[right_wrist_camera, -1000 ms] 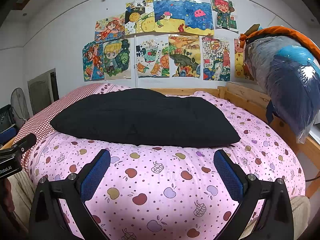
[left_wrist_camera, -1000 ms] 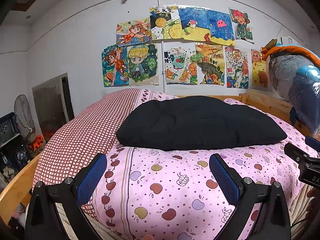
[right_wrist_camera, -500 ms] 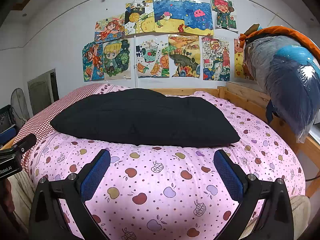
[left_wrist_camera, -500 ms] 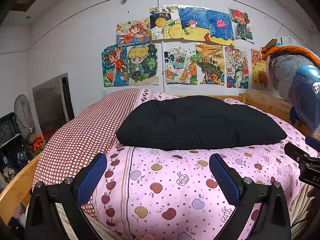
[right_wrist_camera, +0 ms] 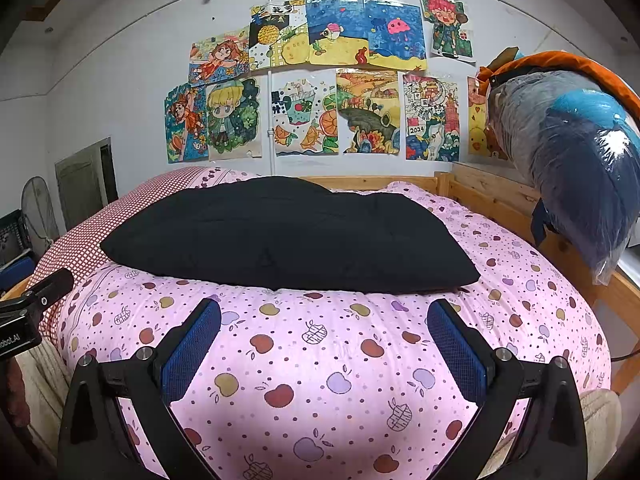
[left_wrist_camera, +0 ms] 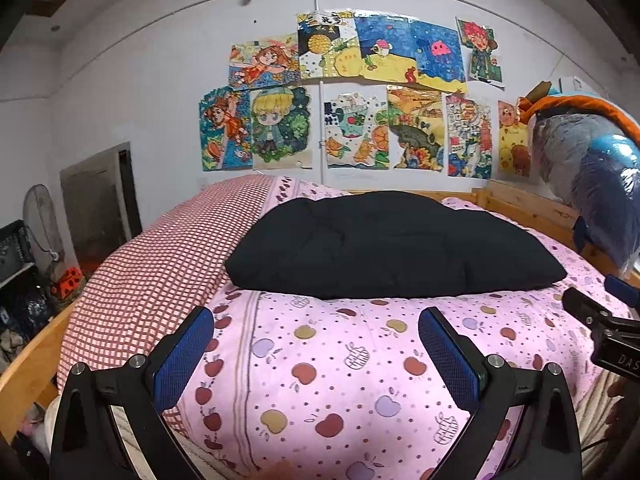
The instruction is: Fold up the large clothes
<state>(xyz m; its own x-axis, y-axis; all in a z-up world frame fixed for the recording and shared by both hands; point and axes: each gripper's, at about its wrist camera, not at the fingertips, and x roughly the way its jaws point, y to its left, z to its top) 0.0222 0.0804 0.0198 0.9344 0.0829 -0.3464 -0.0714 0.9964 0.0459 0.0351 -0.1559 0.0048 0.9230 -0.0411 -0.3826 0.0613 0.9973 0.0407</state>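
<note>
A black padded garment [left_wrist_camera: 384, 244] lies folded into a thick rectangle on the pink apple-print quilt [left_wrist_camera: 340, 364] of a bed; it also shows in the right wrist view [right_wrist_camera: 280, 236]. My left gripper [left_wrist_camera: 316, 336] is open and empty, held above the quilt's near part, short of the garment. My right gripper [right_wrist_camera: 324, 328] is open and empty, also short of the garment's near edge. Part of the right gripper shows at the right edge of the left wrist view [left_wrist_camera: 604, 328].
A red checked cover [left_wrist_camera: 160, 264] lies left of the quilt. A wooden bed rail [right_wrist_camera: 492, 196] runs along the right side. A plastic-wrapped bundle [right_wrist_camera: 576, 160] hangs over the rail. Drawings [left_wrist_camera: 348, 92] cover the back wall. A fan [left_wrist_camera: 40, 216] and crates stand at the left.
</note>
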